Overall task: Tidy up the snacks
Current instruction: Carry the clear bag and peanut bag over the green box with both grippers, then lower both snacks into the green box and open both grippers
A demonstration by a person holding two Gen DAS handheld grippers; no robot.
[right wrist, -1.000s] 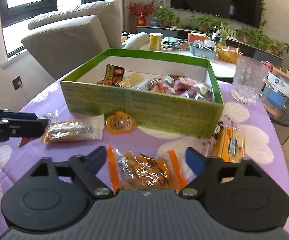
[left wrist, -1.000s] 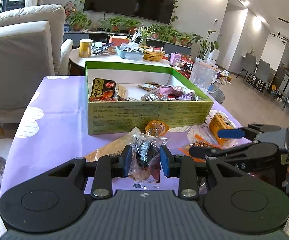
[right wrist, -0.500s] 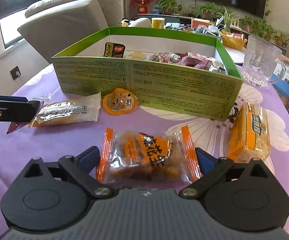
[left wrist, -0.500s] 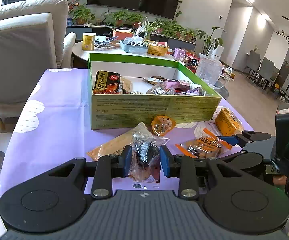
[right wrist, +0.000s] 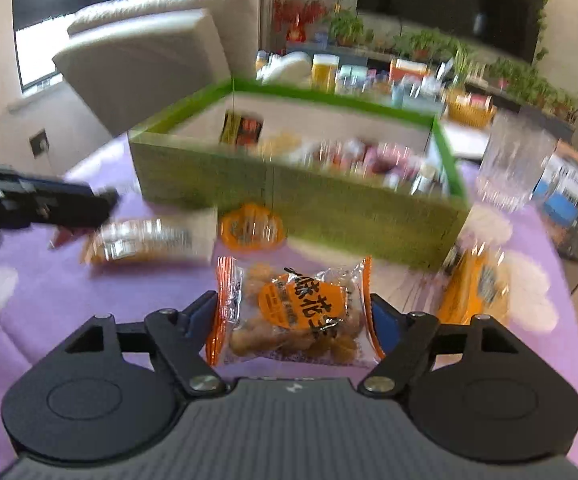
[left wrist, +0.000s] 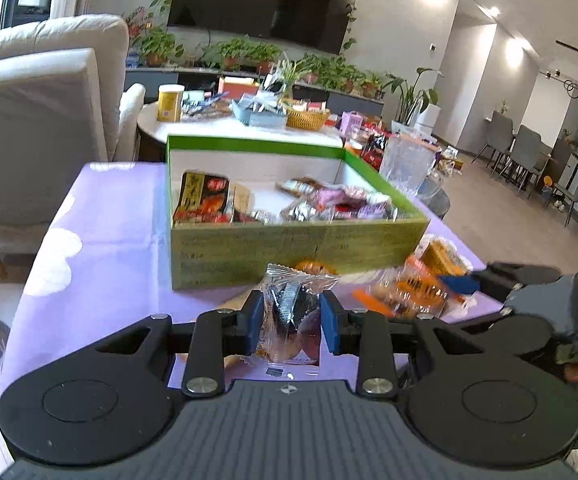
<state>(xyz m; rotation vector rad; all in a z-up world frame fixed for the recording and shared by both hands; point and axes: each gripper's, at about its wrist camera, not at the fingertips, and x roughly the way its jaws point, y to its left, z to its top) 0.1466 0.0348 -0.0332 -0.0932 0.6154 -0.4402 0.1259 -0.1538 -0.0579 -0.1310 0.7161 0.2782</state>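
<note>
Bright daylight from the windows (right wrist: 65, 20) and glaring ceiling spots (left wrist: 507, 46) light the room. Fisheye bending curves the edges. The right wrist view is motion-smeared, especially the green box (right wrist: 297, 196).

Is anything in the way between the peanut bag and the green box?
Only the box's own front wall. The right gripper holds the peanut bag lower than that wall, so it must go up and over. Nothing covers the open top.

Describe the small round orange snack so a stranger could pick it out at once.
Find the green box on the purple tablecloth. The round snack lies on the cloth against the box's near wall, between a long pale packet and a yellow packet. It alone is a small, round orange cup; its neighbours are flat bags.
</note>
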